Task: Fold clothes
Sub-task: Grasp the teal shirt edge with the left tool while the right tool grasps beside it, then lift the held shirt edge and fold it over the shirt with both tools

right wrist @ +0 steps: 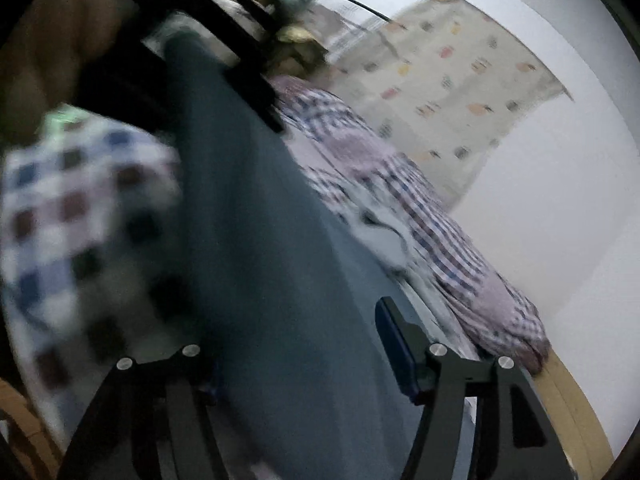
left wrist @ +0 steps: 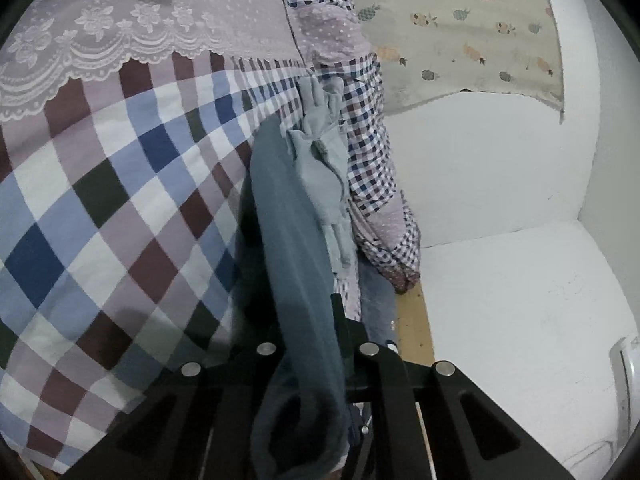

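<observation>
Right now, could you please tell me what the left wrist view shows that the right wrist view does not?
Only the left wrist view shows the white lace trim on the bed and the left gripper shut on the dark teal garment.

Only the right wrist view shows the right gripper with jaws apart, and a hand, blurred.

Both show the teal garment, the checked quilt and the pineapple-print cloth.

Matt teal cloth garment [left wrist: 296,264]; checked cotton-like bedspread [left wrist: 100,200] (lace edging [left wrist: 80,52]).
</observation>
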`<state>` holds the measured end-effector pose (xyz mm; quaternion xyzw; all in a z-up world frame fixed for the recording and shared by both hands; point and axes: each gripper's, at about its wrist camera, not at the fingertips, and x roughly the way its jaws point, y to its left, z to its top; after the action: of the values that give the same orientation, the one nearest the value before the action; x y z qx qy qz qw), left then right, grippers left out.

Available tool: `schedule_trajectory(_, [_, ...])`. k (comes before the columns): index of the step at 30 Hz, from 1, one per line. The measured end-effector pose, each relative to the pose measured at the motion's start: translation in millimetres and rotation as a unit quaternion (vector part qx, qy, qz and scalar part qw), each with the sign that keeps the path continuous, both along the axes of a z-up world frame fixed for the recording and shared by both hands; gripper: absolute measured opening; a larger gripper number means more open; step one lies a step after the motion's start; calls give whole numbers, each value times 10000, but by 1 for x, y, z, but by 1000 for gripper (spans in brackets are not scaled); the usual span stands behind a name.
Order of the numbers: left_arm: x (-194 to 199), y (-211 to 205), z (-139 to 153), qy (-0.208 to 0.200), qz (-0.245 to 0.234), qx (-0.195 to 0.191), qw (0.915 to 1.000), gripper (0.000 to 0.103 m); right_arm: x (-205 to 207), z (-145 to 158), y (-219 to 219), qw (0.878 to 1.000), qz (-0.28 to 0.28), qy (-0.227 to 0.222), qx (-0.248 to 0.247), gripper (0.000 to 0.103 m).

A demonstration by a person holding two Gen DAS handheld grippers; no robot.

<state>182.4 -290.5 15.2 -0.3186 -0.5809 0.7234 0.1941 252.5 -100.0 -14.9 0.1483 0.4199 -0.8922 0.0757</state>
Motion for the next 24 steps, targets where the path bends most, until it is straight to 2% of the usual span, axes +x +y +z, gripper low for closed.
schedule_trajectory(11, [-9,-2,11,88,68,65,9999,8,-18,-6,89,9958,-770,57,490,67])
schedule_trajectory(15, [-11,-1,13,112,90,93,9999,8,-8,-9,125,9937,-891,69,671,67])
schedule_trajectory(19, [-14,-2,14,113,142,135,9997,8,-1,-15,152,9892,-955,101,1108,67])
schedule_trajectory(24, [-16,-3,16,106,201,168,9996,7,0,-15,204,9804,-1296,43,1483,67])
